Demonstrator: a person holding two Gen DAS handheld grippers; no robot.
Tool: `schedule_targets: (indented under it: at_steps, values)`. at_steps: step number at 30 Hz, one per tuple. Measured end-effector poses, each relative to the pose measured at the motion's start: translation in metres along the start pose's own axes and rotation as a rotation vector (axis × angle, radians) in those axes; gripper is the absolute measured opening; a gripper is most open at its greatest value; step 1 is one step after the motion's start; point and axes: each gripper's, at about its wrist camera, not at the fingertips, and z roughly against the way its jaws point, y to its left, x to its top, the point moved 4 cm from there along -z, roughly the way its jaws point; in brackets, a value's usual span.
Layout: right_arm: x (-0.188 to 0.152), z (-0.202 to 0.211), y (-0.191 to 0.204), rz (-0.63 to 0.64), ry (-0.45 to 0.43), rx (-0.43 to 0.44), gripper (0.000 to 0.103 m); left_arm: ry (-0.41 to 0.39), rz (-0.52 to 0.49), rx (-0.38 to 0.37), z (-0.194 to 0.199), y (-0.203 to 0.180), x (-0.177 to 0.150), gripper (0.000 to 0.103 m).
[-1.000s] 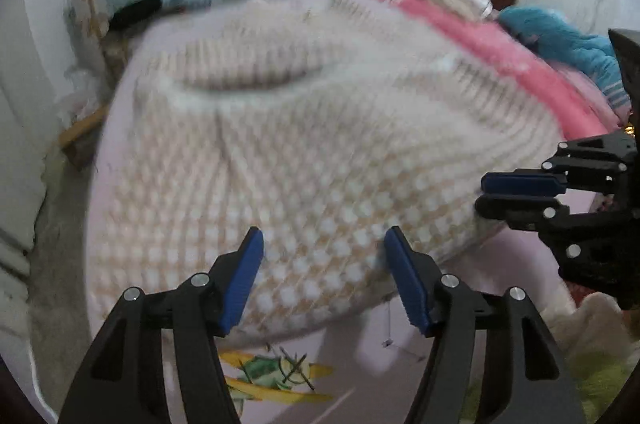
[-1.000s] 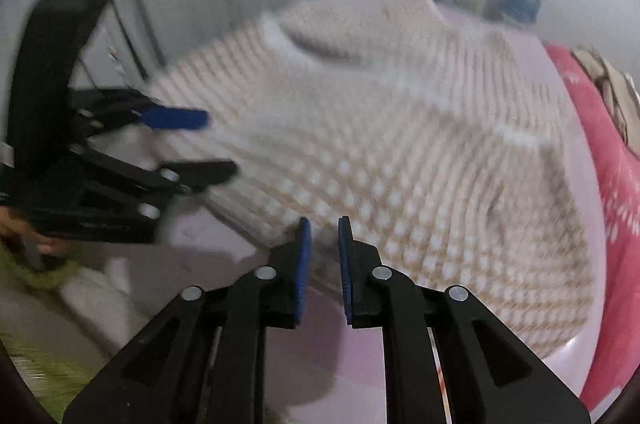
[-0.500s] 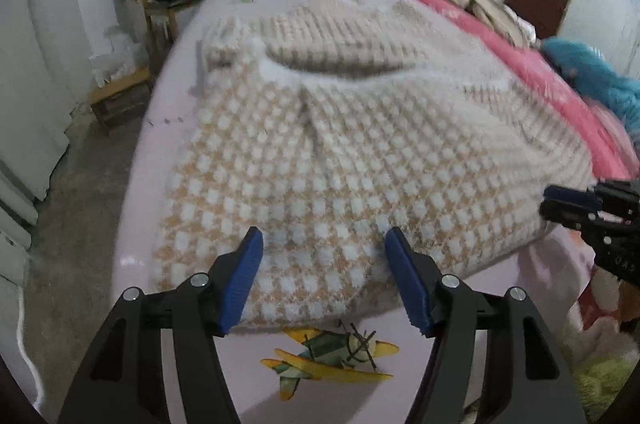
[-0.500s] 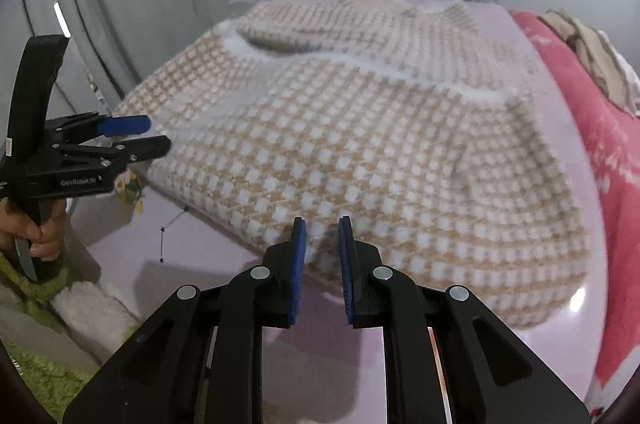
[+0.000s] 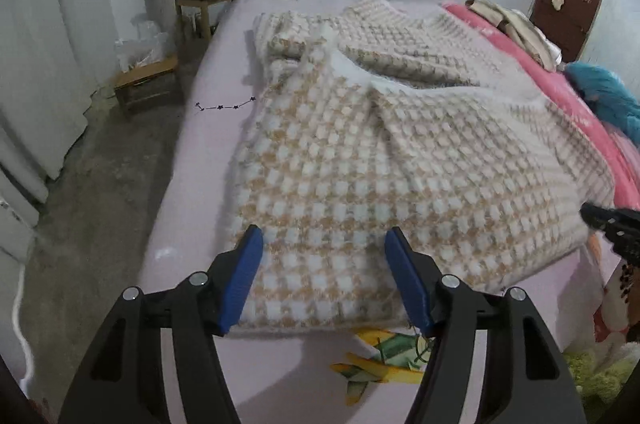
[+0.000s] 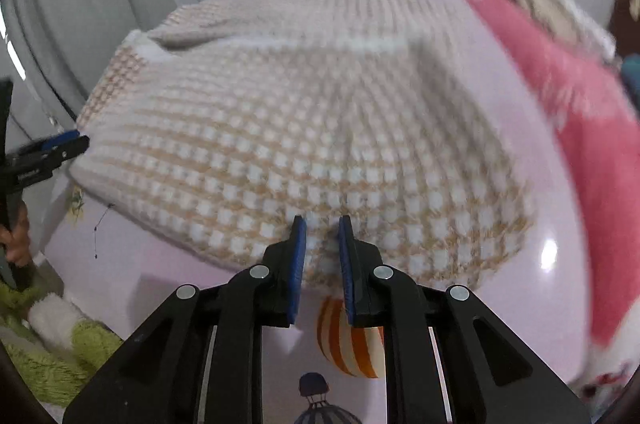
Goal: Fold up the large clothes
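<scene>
I see the beige-and-white checked sweater (image 5: 384,160) spread flat on the bed, over the pale pink sheet (image 5: 208,128), its near hem running across just ahead of both my tongs. My left tongs (image 5: 324,264) hang released, the blue pads set wide, and the hem near the sweater's left corner shows in the gap between them; I cannot tell whether they touch the knit. My right tongs (image 6: 322,248) are almost clenched, only a narrow slit left, with nothing gripped; they point at the hem near the sweater's right side, just above a striped balloon print (image 6: 348,340) on the sheet. A pink blanket (image 6: 580,128) lies along the sweater's far right.
</scene>
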Motion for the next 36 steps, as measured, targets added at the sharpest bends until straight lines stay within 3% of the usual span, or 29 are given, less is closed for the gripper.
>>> schedule_targets:
  at_steps: [3,7,11,12,14,17,20,23,25,28,31,33,36]
  values:
    - [0.007,0.006,0.0,0.01,0.006,-0.01,0.014,0.003,-0.044,0.02,0.006,-0.007,0.008,0.063]
    - [0.017,0.019,-0.018,-0.032,-0.056,-0.063,0.019,-0.047,-0.025,-0.002,0.013,0.001,0.024,0.063]
    - [0.008,-0.003,-0.039,-0.11,-0.003,-0.022,0.014,0.069,0.05,0.049,-0.019,0.024,0.019,0.063]
    - [0.009,-0.001,-0.037,-0.091,-0.002,-0.041,0.014,0.059,0.094,0.017,-0.018,0.031,0.019,0.063]
    - [0.016,0.005,-0.03,-0.053,0.012,-0.078,0.016,0.068,0.108,0.033,-0.013,0.036,0.024,0.063]
    - [0.03,0.025,-0.028,-0.064,-0.042,-0.061,0.028,0.011,0.113,0.037,0.003,0.039,0.035,0.063]
    - [0.046,0.035,-0.03,-0.08,-0.091,-0.025,0.033,-0.056,0.094,0.024,0.019,0.032,0.051,0.063]
    - [0.063,0.021,-0.035,-0.075,-0.095,-0.042,0.035,-0.112,0.045,-0.041,0.026,0.011,0.07,0.063]
    - [0.066,0.013,-0.036,-0.074,-0.086,-0.054,0.035,-0.097,0.018,-0.08,0.017,-0.005,0.078,0.063]
    - [0.067,-0.016,-0.046,-0.085,-0.042,-0.072,0.035,-0.034,-0.004,-0.079,-0.007,-0.02,0.078,0.063]
    - [0.064,-0.029,-0.05,-0.094,-0.007,-0.084,0.034,0.112,0.053,-0.041,-0.048,-0.013,0.068,0.062]
    - [0.067,-0.025,-0.05,-0.091,0.006,-0.084,0.035,0.092,0.079,-0.064,-0.043,-0.01,0.072,0.061]
    - [0.078,-0.013,-0.047,-0.102,-0.023,-0.034,0.047,0.035,0.056,-0.073,-0.026,-0.016,0.085,0.061]
